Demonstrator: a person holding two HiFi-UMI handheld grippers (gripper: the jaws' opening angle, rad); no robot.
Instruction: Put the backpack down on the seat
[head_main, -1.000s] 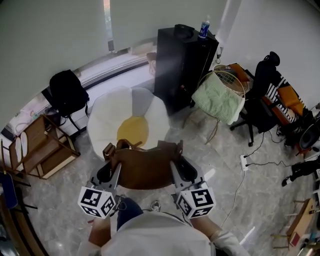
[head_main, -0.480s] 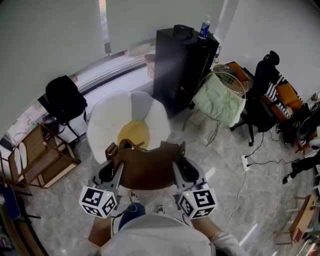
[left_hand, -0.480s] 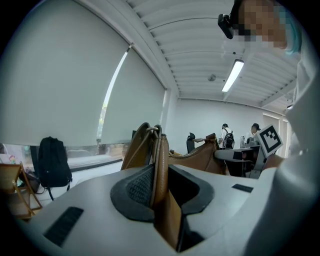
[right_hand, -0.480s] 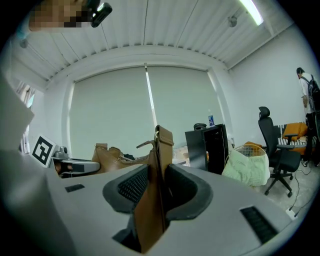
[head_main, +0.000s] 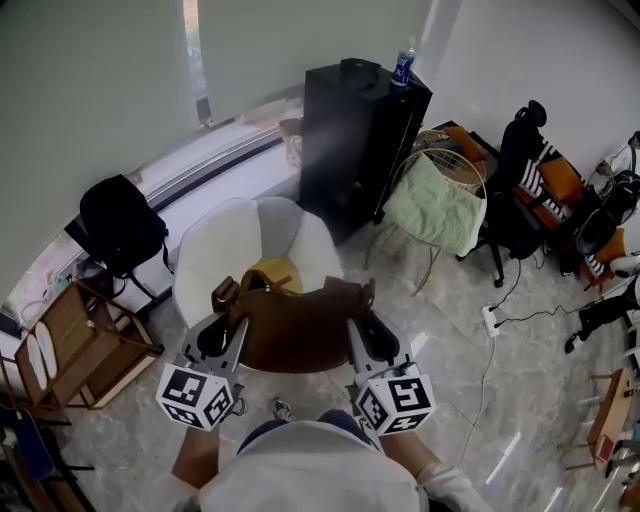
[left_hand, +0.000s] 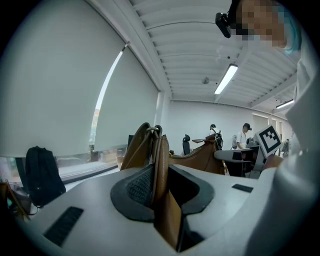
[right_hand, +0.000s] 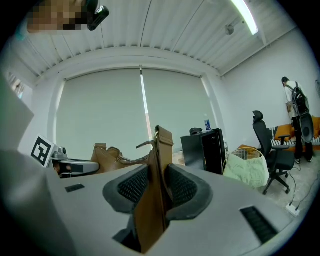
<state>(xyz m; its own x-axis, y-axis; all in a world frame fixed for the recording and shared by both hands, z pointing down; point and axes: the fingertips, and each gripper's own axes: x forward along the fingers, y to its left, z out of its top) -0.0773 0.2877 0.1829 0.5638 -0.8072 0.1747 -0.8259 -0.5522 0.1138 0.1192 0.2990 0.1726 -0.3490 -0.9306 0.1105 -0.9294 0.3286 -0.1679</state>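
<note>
A brown leather backpack (head_main: 292, 328) hangs in the air between my two grippers, just over the near edge of the seat. My left gripper (head_main: 213, 338) is shut on the bag's left brown strap (left_hand: 161, 165). My right gripper (head_main: 372, 336) is shut on the right brown strap (right_hand: 156, 185). The seat is a white, flower-shaped chair (head_main: 218, 250) with a yellow centre (head_main: 272, 270), partly hidden behind the bag. In the right gripper view the bag's body (right_hand: 112, 156) shows to the left beside the other gripper.
A black cabinet (head_main: 355, 130) with a bottle (head_main: 402, 62) on top stands behind the seat. A black backpack (head_main: 118, 222) leans by the window at left. Wooden frames (head_main: 75, 335) stand at the left. A green cloth on a wire chair (head_main: 440, 200), office chairs and floor cables lie to the right.
Both grippers and the brown backpack have moved forward toward the seat; the bag now covers more of the yellow centre. The grip on both straps is the same.
</note>
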